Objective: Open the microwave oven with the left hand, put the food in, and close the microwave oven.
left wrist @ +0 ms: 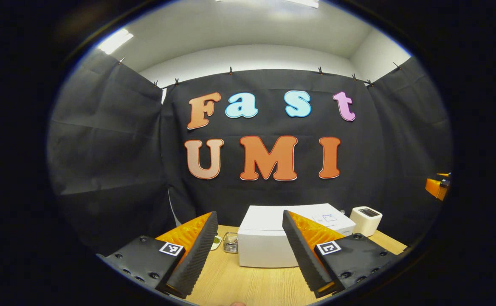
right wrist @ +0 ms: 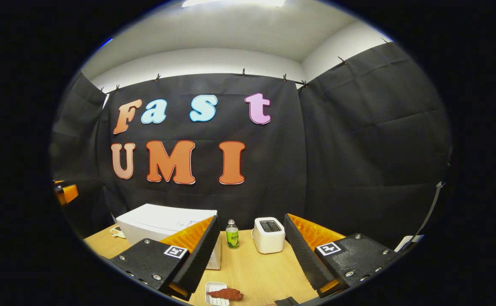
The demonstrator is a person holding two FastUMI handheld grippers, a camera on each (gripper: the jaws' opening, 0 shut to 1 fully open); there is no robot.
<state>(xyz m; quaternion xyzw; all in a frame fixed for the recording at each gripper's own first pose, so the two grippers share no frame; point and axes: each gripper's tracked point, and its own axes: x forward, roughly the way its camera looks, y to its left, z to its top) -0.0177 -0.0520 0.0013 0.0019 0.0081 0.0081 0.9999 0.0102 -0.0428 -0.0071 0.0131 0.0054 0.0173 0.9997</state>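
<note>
fingers of our left gripper (left wrist: pixel 248 250) stand well apart with nothing between them, raised above the counter (left wrist: pixel 248 284) and aimed at the microwave oven (left wrist: pixel 269 242). our right gripper (right wrist: pixel 250 255) is spread just as wide and holds nothing either.

nearest to us, in the right gripper view, the food (right wrist: pixel 226 293) lies as a reddish-brown piece on a small white tray (right wrist: pixel 214 299) at the near edge of the counter, below and between the right fingers (right wrist: pixel 199 255). farther off sits the white microwave, its door shut as far as we can judge; we cannot make out a handle or a button on its front from here. beside it on one side stand a small wire basket (left wrist: pixel 230 242) and a little dish (left wrist: pixel 216 242), on the other a green bottle (right wrist: pixel 232 234) and a white toaster (right wrist: pixel 269 234).

we judge that nothing of the task is done yet, so the risks are all ahead. if we pull the door without finding its true grip, the light oven may slide on the smooth wood, or nudge the basket just beside it. the food looks flat and soft, so pinching it hard may tear it, and a careless lift may drag the tray off the near edge. the bottle is tall and narrow, and a wide sweep of the right gripper toward the oven could tip it.
</note>
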